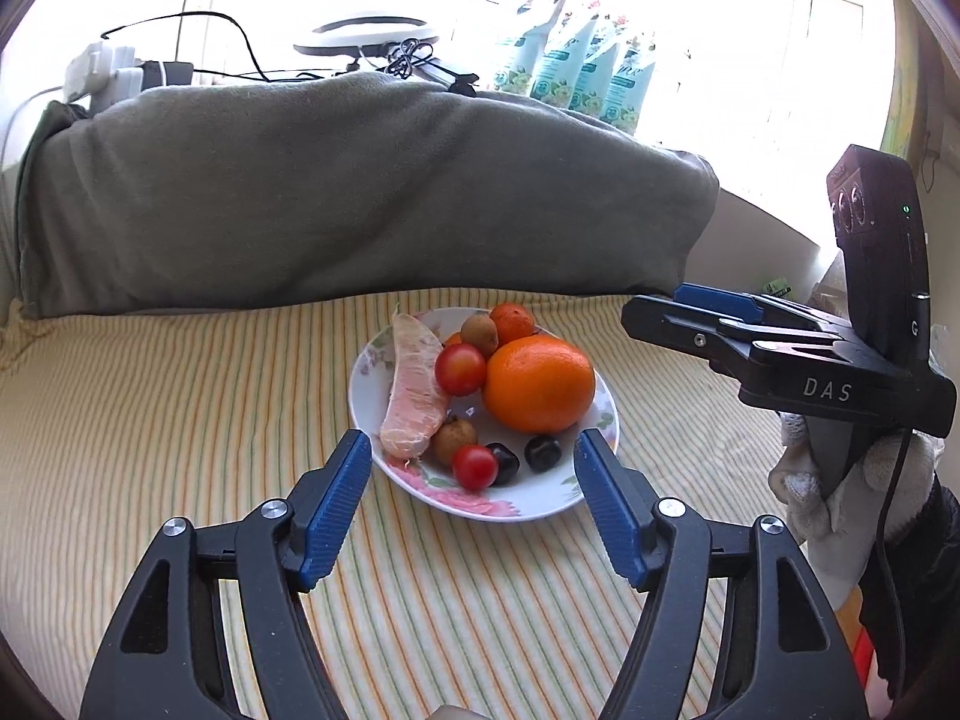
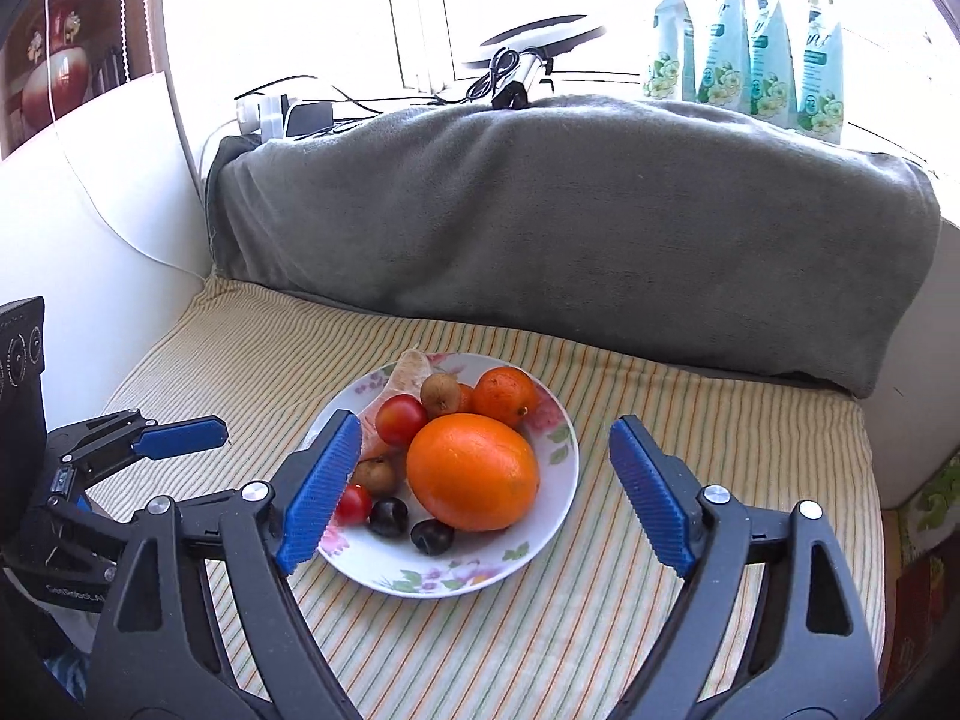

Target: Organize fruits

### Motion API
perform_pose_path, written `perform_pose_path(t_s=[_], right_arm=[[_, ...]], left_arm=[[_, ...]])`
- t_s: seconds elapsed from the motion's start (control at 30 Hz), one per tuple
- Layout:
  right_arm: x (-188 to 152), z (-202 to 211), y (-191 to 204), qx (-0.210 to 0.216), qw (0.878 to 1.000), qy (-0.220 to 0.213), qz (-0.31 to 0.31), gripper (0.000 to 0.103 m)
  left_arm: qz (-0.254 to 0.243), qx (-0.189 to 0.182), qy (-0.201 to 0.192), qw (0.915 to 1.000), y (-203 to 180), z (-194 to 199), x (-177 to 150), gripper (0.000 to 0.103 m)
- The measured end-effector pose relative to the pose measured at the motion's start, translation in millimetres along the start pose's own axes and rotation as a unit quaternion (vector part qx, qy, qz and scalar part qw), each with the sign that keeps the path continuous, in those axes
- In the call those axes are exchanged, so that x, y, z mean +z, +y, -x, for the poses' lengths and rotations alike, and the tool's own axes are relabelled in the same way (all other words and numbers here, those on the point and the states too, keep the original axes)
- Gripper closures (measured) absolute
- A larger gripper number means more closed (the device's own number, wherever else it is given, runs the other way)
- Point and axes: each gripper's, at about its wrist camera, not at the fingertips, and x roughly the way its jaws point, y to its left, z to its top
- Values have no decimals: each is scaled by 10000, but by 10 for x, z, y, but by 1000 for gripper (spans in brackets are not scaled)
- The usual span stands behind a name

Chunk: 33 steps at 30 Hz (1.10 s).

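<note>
- Glossy round plate (image 1: 558, 495) with a floral rim sits on a ribbed striped cloth (image 1: 180, 420) — piled with a dimpled orange (image 1: 539, 383), smooth cherry tomatoes (image 1: 459, 368) and a peeled pomelo wedge (image 1: 414, 396).
- Left gripper (image 1: 474, 450) and right gripper (image 2: 486, 462) — ridged blue jaws spread, holding nothing.

1 plate (image 1: 558, 498), 2 oranges (image 1: 539, 383), 2 tomatoes (image 1: 459, 369), 2 plums (image 1: 543, 452)

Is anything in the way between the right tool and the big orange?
Nothing visible. The right tool is open and empty, and the big orange sits uncovered on the plate, straight ahead of it. Smaller fruits only crowd its far and left sides.
</note>
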Motion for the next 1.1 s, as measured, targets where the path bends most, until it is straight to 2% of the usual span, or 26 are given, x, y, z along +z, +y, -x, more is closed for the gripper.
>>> perform_pose_path(t_s=[0.1,0.2,0.37,0.6,1.1], right_arm=[[-65,112,23,-194,9998,-82,-47,15],[-149,223,43,-349,9992,-167,-131,15],[-309,370,36,-567,9972,-279,-405,11],[-508,488,7,-900,9933,-281,-672,11],[-633,593,-7,-978,9912,-315,-840,11]], left_arm=[[-17,108,-27,9999,-2,49,2,31],[-16,224,-69,9997,-7,109,0,22],[-103,522,-141,9985,-48,226,-46,21],[-55,613,-116,9980,-53,293,-93,20],[-88,621,-93,9980,-72,329,-115,20]])
